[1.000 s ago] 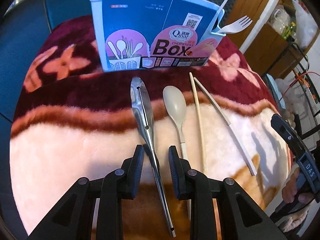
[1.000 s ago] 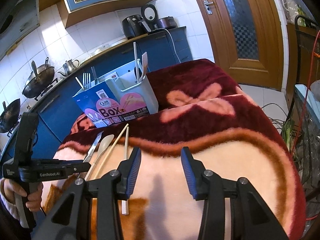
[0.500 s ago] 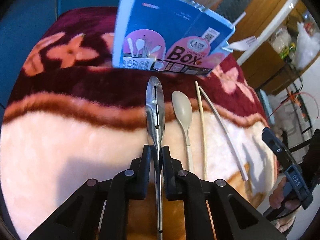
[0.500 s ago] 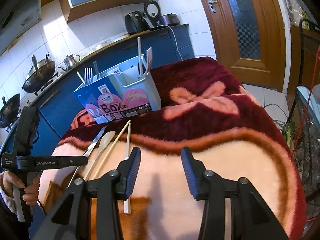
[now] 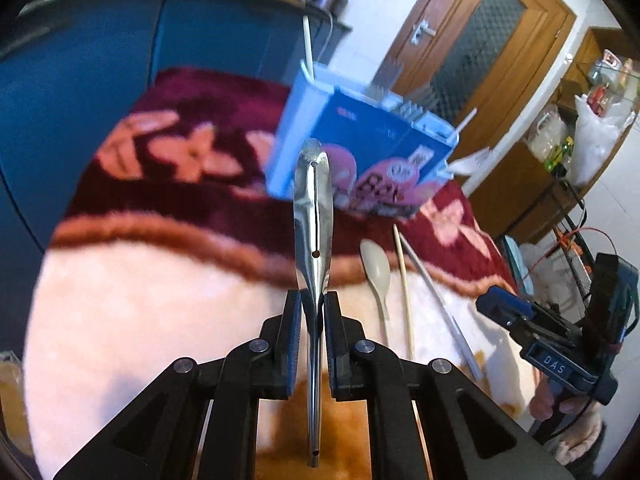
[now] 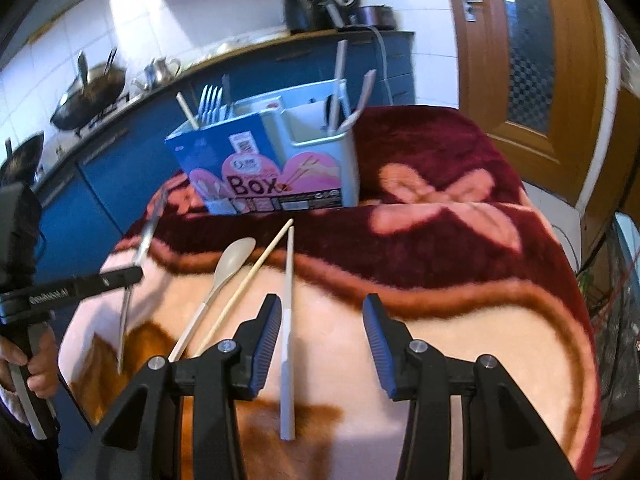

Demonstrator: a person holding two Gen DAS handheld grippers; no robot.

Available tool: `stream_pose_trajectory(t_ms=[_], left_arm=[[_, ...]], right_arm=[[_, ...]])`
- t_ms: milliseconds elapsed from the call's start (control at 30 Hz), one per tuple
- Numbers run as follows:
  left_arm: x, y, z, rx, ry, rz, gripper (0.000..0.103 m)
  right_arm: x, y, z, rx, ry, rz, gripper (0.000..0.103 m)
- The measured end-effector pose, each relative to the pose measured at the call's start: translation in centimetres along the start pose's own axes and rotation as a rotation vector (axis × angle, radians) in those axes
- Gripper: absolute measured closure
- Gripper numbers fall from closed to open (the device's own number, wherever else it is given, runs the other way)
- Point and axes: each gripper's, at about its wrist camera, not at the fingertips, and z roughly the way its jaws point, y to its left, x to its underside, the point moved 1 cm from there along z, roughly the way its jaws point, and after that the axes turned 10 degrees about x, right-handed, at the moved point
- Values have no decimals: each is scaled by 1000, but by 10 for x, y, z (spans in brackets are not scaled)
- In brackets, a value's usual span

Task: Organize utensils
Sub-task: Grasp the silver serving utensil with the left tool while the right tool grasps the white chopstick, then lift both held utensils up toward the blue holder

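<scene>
Left gripper (image 5: pixel 312 312): you have it clamped on the steel tongs (image 5: pixel 313 216), raised toward the utensil box (image 6: pixel 264 168), likely for dropping in.
Right gripper (image 6: pixel 320 340): jaws spread, holding nothing, above the white chopstick (image 6: pixel 287 320).
Waiting: beige spoon (image 6: pixel 228 268), wooden chopstick (image 6: pixel 248 280).
Surface: plush blanket (image 6: pixel 440 280); kitchen counter (image 6: pixel 256 46), door (image 6: pixel 528 48) behind.

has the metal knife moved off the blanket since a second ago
Yes. The metal knife, clamped in the left gripper, is lifted off the blanket; its tip now overlaps the utensil box.
</scene>
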Motion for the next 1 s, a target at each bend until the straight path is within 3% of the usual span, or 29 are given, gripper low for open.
stream_pose_trajectory(t_ms=[300, 700, 1000], left_arm=[[-7, 3, -21, 11, -136, 36, 92], [-6, 5, -33, 4, -221, 69, 92], [-9, 2, -36, 5, -257, 89, 92]], right_arm=[[-22, 27, 25, 0, 109, -131, 57], [-38, 45, 63, 11, 248, -191, 85], [-48, 47, 79, 5, 302, -225, 87]])
